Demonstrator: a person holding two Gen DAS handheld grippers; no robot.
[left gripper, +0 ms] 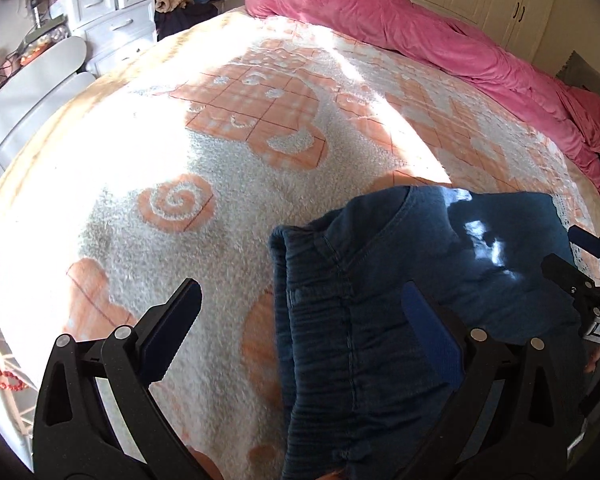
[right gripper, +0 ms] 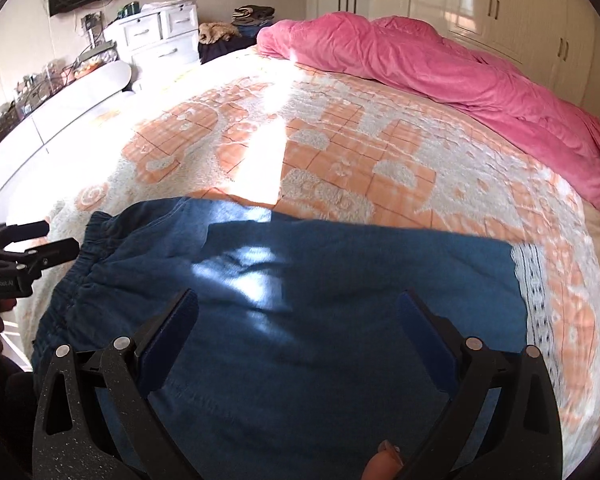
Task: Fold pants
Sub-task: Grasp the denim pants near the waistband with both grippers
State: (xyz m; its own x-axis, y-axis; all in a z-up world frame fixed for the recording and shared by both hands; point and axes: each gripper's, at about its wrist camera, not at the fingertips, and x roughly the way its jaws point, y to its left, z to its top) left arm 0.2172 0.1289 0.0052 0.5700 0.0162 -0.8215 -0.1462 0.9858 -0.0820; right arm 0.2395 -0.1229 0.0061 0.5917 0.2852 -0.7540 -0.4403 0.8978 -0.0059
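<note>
Bed [right gripper: 380, 152] w/ orange-and-white patterned blanket fills most of both views; pink duvet [right gripper: 440, 68] bunched along far right edge, prob pushed aside to free flat folding space. White drawer unit [right gripper: 160, 36] far left by wall, pile of clothes [right gripper: 252, 14] beside it.

Pants [right gripper: 320, 300], blue denim-look w/ elastic waistband [right gripper: 88, 248], lie flat on near part of bed, waistband to the left, already looks folded over once, legs doubled: judgement only. Right edge sits next to a white lace-pattern strip [right gripper: 536, 300].

Right gripper [right gripper: 300, 328] hovers over mid pants, jaws spread wide, nothing between them; a fingertip [right gripper: 384, 460] shows at bottom edge. Left gripper [left gripper: 300, 328] at the waistband end, jaws also wide apart, one finger over blanket, other over the denim, empty. Likely positioned at the two ends for the next fold.

Writing: "GenRobot.AI" on left gripper body in right view; "DAS" partial label on right gripper [left gripper: 588, 256] in left view, rest cut off.
</note>
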